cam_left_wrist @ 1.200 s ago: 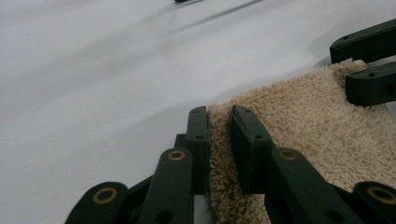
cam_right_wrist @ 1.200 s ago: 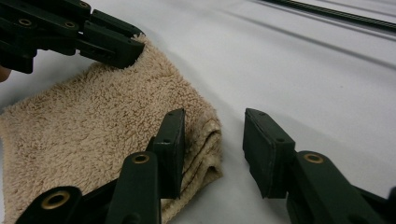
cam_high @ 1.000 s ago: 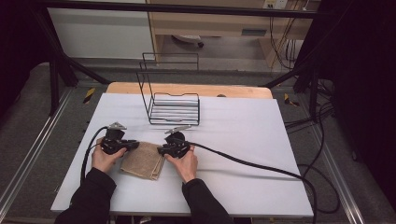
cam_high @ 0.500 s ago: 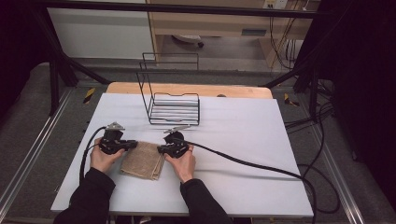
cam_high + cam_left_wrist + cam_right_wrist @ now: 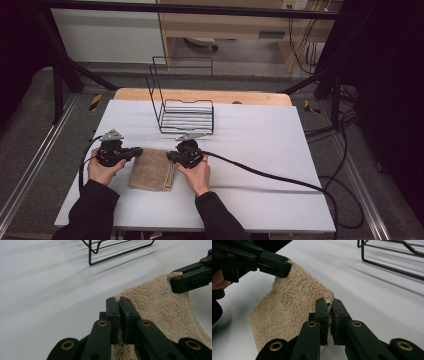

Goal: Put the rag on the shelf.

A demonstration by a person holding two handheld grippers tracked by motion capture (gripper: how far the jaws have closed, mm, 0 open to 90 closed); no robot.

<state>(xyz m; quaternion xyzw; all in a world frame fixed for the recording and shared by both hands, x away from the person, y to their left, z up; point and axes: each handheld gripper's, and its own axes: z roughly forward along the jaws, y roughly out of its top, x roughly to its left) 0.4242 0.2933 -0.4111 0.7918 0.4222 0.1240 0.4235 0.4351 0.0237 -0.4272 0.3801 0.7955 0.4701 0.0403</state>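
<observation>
Beige terry towel (image 5: 151, 169): folded, lies on white table (image 5: 260, 150) near the front edge, betw. the two hands; far edge lifted off the surface at both far corners.
Left gripper (image 5: 136, 151): jaws together, clamped on towel's far left corner; in left gripper view (image 5: 119, 315) a tuft of pile sticks out betw. the pads.
Right gripper (image 5: 171, 156): jaws together, clamped on far right corner; same pinch seen in right gripper view (image 5: 330, 317).
Wire rack (image 5: 186, 107): black, upright back frame w/ slatted base, stands farther back on table, well apart from towel; nothing betw. it and the grippers.
Cable (image 5: 270, 176): runs from right gripper across table to the right and off the edge.
Wood board (image 5: 250, 97): strip along table's far side, behind rack.
Hidden: towel's corner tips sit inside the jaws; underside of towel not visible.
Cut off: rack top out of both gripper views; sleeves (image 5: 92, 212) cut by bottom edge.
</observation>
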